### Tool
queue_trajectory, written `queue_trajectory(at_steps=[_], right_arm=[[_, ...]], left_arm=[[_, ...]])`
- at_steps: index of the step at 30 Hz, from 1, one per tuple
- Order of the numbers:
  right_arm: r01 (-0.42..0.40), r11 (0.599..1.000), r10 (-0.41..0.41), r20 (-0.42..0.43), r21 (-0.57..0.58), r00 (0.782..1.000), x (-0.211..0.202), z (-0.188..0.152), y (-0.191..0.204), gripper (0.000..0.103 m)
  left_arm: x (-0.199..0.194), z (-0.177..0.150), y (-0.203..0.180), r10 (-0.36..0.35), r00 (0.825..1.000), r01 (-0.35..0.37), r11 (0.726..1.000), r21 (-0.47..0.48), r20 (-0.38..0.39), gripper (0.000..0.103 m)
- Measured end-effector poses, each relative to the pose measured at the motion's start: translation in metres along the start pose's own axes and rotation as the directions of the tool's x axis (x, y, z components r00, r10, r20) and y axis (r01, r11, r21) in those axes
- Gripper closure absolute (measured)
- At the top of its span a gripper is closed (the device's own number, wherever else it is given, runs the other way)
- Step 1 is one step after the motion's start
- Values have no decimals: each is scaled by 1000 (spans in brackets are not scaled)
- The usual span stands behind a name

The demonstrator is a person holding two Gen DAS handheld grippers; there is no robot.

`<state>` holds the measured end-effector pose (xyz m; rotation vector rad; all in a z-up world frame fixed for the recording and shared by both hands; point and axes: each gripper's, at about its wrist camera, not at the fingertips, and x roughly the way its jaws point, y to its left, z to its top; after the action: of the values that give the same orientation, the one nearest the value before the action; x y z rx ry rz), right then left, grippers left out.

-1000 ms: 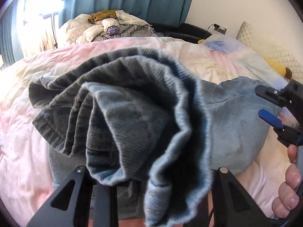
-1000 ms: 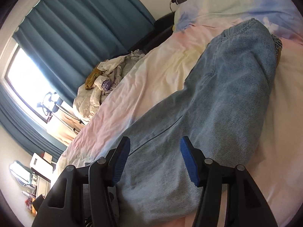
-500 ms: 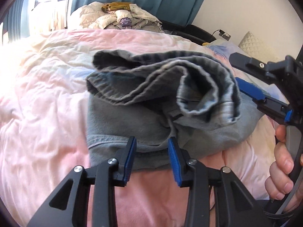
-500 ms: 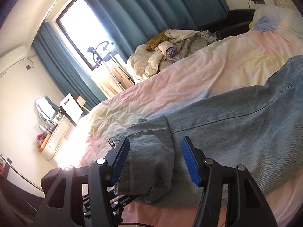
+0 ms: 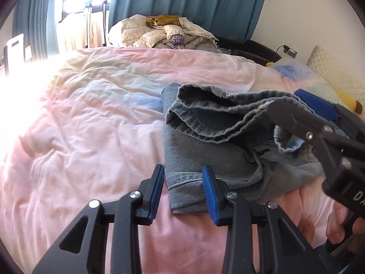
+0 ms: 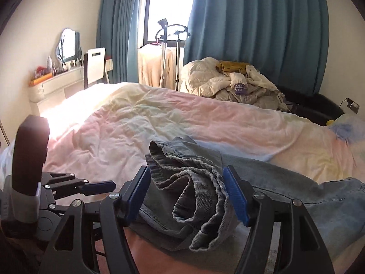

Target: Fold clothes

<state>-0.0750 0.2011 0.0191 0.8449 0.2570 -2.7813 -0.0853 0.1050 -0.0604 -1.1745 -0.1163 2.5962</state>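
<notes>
A pair of blue-grey jeans lies on the pink bed cover, its near end folded back in a loose bunch; it also shows in the right wrist view. My left gripper is open and empty, its blue pads on either side of the jeans' near left corner. My right gripper is open, its pads on either side of the bunched fold without pressing it. It also shows at the right of the left wrist view, over the fold.
The pink and pastel bed cover spreads wide to the left. A heap of cream bedding and clothes sits beyond the bed. A dresser and a clothes stand are by the window. Pillows lie at the right.
My left gripper let go of the bunched jeans, which dropped onto the bed, and pulled back to the corner. My right gripper swung round from the jeans' flat leg to the bunched fold.
</notes>
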Motion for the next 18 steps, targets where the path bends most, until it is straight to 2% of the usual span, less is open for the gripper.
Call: queue_trajectory(at_steps=[5, 9, 12, 16, 18], right_arm=[[42, 997, -39, -65, 59, 997, 21, -3, -13, 36], [60, 997, -51, -150, 56, 987, 40, -9, -18, 36], [68, 997, -62, -164, 29, 985, 44, -10, -16, 37], [117, 993, -111, -174, 22, 979, 49, -10, -22, 47], [144, 986, -125, -197, 83, 972, 51, -11, -38, 49]], left_arm=[[9, 1, 18, -6, 1000, 5, 996, -84, -12, 68], [12, 2, 25, 17, 1000, -18, 994, -106, -12, 68], [12, 3, 26, 23, 1000, -24, 994, -110, -9, 67], [13, 3, 26, 22, 1000, -23, 993, -115, -8, 68], [14, 3, 26, 20, 1000, -21, 993, -116, -9, 68]])
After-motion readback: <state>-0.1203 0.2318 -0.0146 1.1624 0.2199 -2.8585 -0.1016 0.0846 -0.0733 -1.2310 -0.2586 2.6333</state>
